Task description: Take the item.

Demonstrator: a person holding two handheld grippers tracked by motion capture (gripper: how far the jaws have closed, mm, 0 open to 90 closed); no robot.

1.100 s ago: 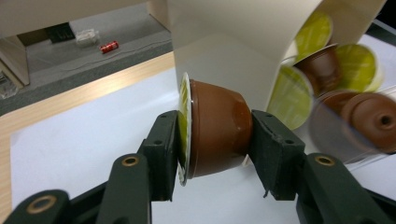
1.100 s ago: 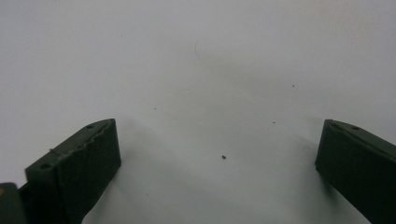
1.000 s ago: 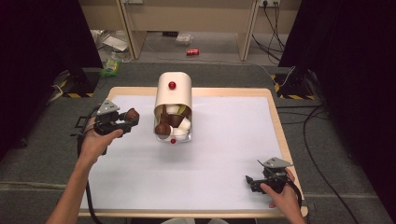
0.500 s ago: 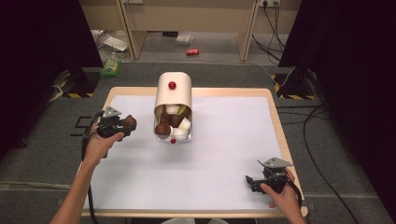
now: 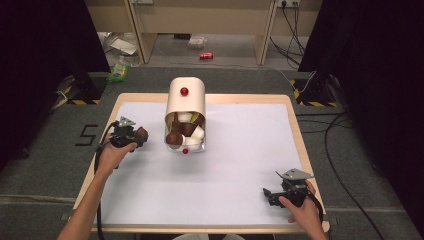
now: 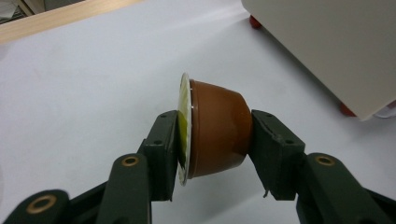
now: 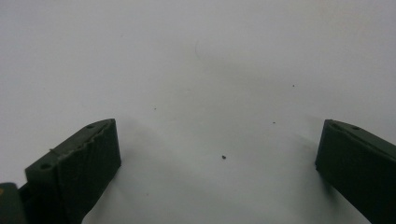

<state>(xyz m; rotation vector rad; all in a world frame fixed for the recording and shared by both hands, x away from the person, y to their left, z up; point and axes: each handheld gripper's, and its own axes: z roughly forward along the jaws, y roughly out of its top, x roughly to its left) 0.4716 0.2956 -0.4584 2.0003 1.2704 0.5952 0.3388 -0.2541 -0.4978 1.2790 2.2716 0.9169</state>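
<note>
- The left gripper [image 5: 136, 135] sits near the table's [image 5: 240, 100] left edge, on the white mat [image 5: 240, 165], its jaws clamped on a brown capsule [image 6: 217, 128] — one pad on the foil lid, the other on the base, so the capsule lies on its side.
- Just beside it, to the right in the high view, stands a cream box [image 5: 186, 107] with more capsules heaped at its open front.
- The right gripper [image 5: 272, 194] rests near the front right corner — jaws wide apart, nothing between them.
</note>
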